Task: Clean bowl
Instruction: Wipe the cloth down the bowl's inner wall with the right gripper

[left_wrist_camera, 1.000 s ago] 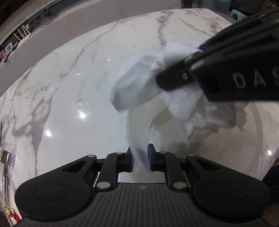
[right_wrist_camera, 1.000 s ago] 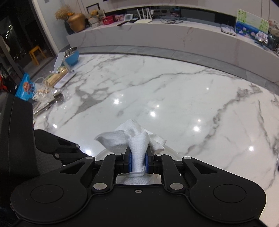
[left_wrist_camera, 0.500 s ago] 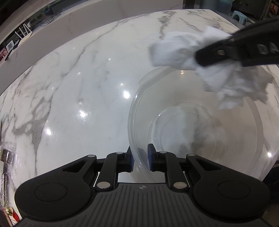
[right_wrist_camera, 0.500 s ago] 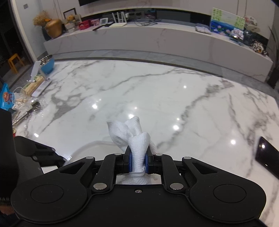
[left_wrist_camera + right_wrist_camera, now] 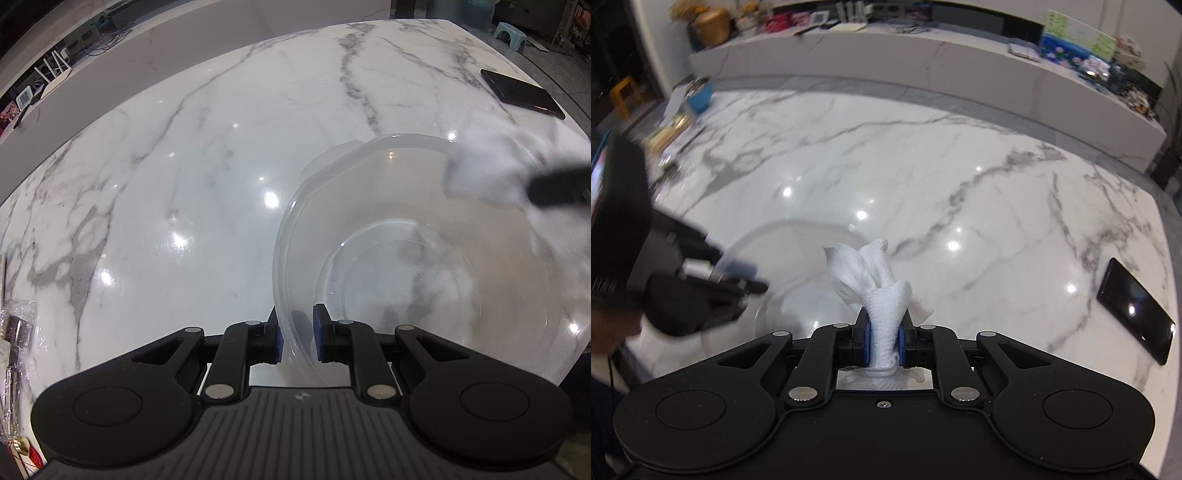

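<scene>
1. Left gripper (image 5: pixel 297 330) is pinching the near rim of the clear bowl (image 5: pixel 424 258), which sits on the marble table (image 5: pixel 184 166)
2. Right gripper (image 5: pixel 884 341) is clamped on a wad of paper towel (image 5: pixel 875 280), out past the bowl's right edge
3. I'd keep that rim pinch firm so the bowl can't skate, then press the towel flat to the inside wall and sweep round

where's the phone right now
The phone lies flat near the marble table's right edge in the right wrist view, to the right of the paper towel, apart from the clear bowl.
</scene>
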`<action>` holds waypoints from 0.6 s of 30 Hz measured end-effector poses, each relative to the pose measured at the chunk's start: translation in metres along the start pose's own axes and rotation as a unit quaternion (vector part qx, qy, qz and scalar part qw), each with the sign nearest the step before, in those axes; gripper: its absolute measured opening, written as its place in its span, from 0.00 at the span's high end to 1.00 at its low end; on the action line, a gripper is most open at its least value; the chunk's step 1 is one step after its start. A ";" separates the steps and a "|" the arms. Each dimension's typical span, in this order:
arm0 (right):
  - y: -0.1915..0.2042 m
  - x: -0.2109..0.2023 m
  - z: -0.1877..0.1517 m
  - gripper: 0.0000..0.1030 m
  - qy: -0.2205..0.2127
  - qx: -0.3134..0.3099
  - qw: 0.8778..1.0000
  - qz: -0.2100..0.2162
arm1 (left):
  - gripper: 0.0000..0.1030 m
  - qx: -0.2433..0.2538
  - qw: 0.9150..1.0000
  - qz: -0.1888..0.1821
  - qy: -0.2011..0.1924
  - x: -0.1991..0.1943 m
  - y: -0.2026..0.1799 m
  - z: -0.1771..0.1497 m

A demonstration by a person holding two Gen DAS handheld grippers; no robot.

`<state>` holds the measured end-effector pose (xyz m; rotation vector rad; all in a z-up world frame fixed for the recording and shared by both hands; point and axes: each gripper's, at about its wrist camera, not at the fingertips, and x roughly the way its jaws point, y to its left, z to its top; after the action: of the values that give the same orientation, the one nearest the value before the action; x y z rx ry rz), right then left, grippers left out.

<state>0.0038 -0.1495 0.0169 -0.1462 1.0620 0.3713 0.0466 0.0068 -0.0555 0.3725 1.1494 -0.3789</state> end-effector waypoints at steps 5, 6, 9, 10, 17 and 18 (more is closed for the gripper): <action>0.014 -0.007 -0.011 0.89 0.017 -0.034 0.999 0.024 | 0.85 0.001 1.000 0.002 0.000 0.000 0.000 -0.001; 0.017 -0.007 -0.012 0.89 0.019 -0.039 0.999 0.030 | 0.85 0.001 1.000 0.002 0.000 0.000 0.000 -0.001; 0.027 -0.008 -0.013 0.89 0.025 -0.050 0.997 0.051 | 0.85 0.001 1.000 0.002 0.000 0.000 0.000 -0.001; 0.031 -0.007 -0.014 0.89 0.027 -0.053 0.997 0.058 | 0.85 0.001 1.000 0.002 0.000 0.000 0.000 -0.001; 0.057 -0.004 -0.017 0.88 0.033 -0.080 0.993 0.083 | 0.85 0.001 1.000 0.001 0.000 0.000 0.002 -0.002; 0.060 -0.005 -0.017 0.88 0.031 -0.083 0.992 0.090 | 0.85 0.001 1.000 0.001 0.000 0.000 0.001 -0.002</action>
<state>-0.0340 -0.0993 0.0166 -0.2117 1.1080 0.6229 0.0458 0.0091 -0.0564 0.3751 1.1488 -0.3790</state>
